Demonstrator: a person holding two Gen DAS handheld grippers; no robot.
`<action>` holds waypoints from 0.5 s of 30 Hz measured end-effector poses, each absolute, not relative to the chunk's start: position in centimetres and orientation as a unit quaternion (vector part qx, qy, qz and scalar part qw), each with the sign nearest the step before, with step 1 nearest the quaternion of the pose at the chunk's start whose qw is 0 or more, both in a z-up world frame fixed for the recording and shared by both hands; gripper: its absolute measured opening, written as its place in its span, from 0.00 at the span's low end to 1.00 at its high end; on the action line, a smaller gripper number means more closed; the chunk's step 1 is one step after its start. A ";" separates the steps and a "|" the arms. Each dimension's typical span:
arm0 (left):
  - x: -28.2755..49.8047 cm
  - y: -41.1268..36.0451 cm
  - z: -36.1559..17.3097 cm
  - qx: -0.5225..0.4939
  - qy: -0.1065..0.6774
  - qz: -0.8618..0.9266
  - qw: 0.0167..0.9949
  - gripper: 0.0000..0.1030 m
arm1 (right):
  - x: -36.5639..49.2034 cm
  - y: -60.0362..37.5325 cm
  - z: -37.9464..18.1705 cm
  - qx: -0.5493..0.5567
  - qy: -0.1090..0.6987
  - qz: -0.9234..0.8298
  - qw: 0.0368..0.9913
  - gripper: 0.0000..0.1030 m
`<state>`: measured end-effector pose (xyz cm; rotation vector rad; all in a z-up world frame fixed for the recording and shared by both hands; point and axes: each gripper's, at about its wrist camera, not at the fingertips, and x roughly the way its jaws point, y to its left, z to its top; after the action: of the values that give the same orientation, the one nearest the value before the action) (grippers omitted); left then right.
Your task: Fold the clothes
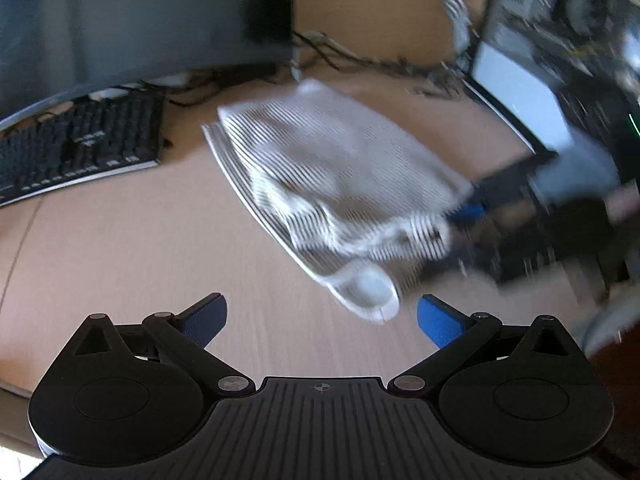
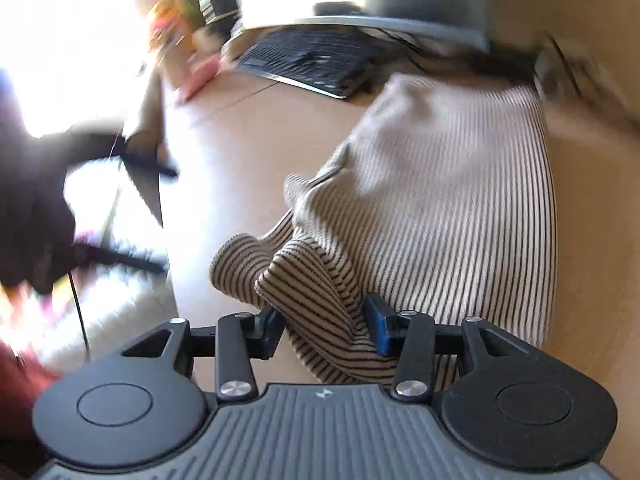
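A cream garment with thin dark stripes point(image 1: 340, 168) lies partly folded on the light wooden table point(image 1: 120, 248). Its collar or cuff end points toward my left gripper point(image 1: 322, 320), which hovers just short of it, open wide and empty. In the right wrist view a bunched fold of the same striped garment point(image 2: 440, 200) fills the gap of my right gripper point(image 2: 326, 330), and both blue pads press against the cloth. The left wrist view shows that right gripper point(image 1: 468, 212), blurred, at the garment's right edge.
A black keyboard point(image 1: 76, 148) and a dark monitor point(image 1: 140, 20) stand at the back left, with cables point(image 1: 360, 60) behind the garment. A bright screen point(image 1: 520, 92) stands at the right. The table's edge point(image 2: 168, 240) runs along the left in the right wrist view.
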<state>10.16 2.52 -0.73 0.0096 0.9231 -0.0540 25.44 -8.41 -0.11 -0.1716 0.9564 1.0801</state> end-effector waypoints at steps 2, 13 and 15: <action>10.5 1.5 -1.9 0.033 0.458 -0.029 0.888 1.00 | 26.0 -8.5 -0.3 -0.054 0.451 0.493 0.743 0.42; 16.4 1.6 -3.9 -0.012 0.449 0.009 0.893 1.00 | 16.1 -8.2 -0.1 -0.355 0.160 0.465 0.795 0.75; 16.9 2.3 -3.8 -0.046 0.447 0.002 0.893 1.00 | 16.0 -8.0 -1.3 -0.360 0.174 0.453 0.797 0.75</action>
<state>16.93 2.25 -3.76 -0.0964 0.9270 0.0033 16.02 -7.96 -1.35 -0.7741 0.3742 0.9726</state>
